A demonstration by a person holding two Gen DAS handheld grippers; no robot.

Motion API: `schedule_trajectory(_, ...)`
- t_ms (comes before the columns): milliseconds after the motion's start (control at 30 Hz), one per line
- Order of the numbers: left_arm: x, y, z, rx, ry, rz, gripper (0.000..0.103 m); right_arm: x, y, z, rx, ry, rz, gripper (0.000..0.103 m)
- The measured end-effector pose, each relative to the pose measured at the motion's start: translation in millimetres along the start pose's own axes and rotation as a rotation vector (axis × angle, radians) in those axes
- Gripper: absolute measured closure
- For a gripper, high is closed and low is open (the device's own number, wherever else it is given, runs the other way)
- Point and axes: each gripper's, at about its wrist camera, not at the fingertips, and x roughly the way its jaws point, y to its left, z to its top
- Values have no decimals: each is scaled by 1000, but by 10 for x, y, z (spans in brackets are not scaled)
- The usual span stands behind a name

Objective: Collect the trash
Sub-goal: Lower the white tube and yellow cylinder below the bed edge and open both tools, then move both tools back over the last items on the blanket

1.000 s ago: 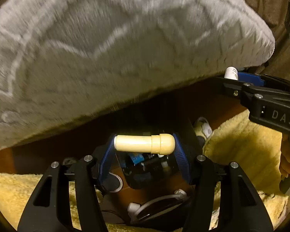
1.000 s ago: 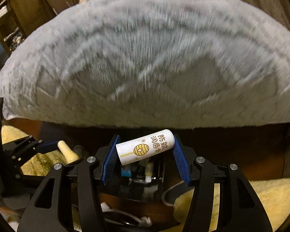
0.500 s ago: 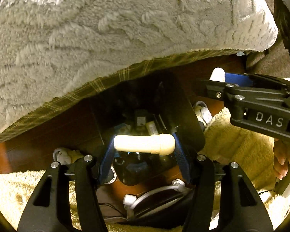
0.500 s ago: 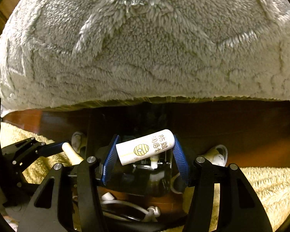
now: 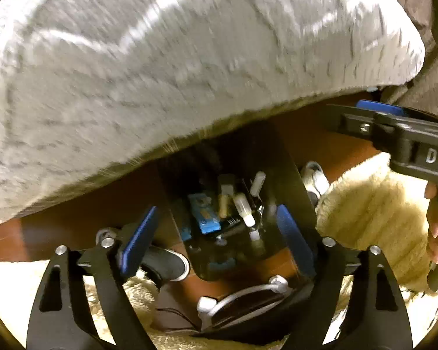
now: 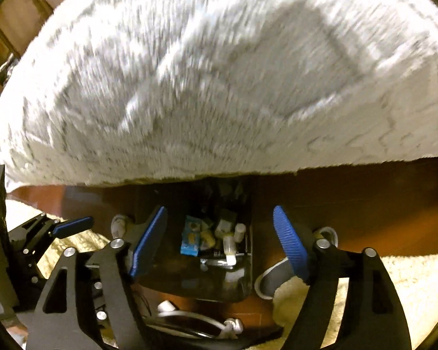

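Left wrist view: both grippers' fingers (image 5: 293, 240) opening, empty, tubes (image 5: 243, 207) below in black bin (image 5: 295, 175).

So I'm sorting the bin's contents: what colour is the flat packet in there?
Blue, with light print; the packet shows best in the left wrist view.

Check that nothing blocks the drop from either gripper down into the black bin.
Nothing visible does. Both the left gripper and right gripper are opening with nothing between their pads, directly over the black bin. The tubes already lie inside. The grey blanket overhangs only its far edge.
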Motion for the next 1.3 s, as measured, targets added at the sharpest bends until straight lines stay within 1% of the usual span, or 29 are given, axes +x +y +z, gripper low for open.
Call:
schedule_trajectory(33,-69,10,12,-4,-18,8,19,-69,-15,3,2,-13,-3,15)
schedule_trajectory(100,-157,26,35,-8,-40,16,18,-205,-9,31,3,-43,-13,12)
schedule_trajectory(167,-282,47,56,-15,-70,17,17,-345,10,61,3,-74,-24,6)
schedule_trajectory(333,-670,120,202,-29,-161,20,13,-668,47,203,-8,-141,-28,6)
schedule_trajectory(433,-936,219,343,-40,-229,44,11,-867,53,346,-12,-199,-32,6)
schedule_trajectory(567,-1194,373,573,-65,-282,63,10,-997,5,565,-18,-243,-37,5)
schedule_trajectory(633,-1267,438,706,-64,-302,87,10,-959,-19,618,-22,-254,-46,5)
schedule_trajectory(700,-1306,475,792,-61,-319,105,10,-1013,-9,765,-34,-275,-55,5)
schedule_trajectory(767,-1420,529,957,-59,-342,113,10,-1050,11,916,-48,-293,-64,5)
schedule_trajectory(933,-1488,642,1369,-52,-376,151,10,-1010,70,1454,-61,-331,-80,5)
schedule_trajectory(967,-1482,659,1467,-49,-378,155,10,-976,73,1515,-60,-331,-78,5)
schedule_trajectory(1067,-1413,740,1752,-48,-378,163,10,-848,123,1833,-54,-331,-81,5)
schedule_trajectory(1167,-1314,827,2037,-53,-369,164,10,-663,185,2163,-66,-328,-113,5)
schedule_trajectory(1300,-1175,933,2366,-58,-364,189,10,-468,218,2502,-61,-328,-135,5)
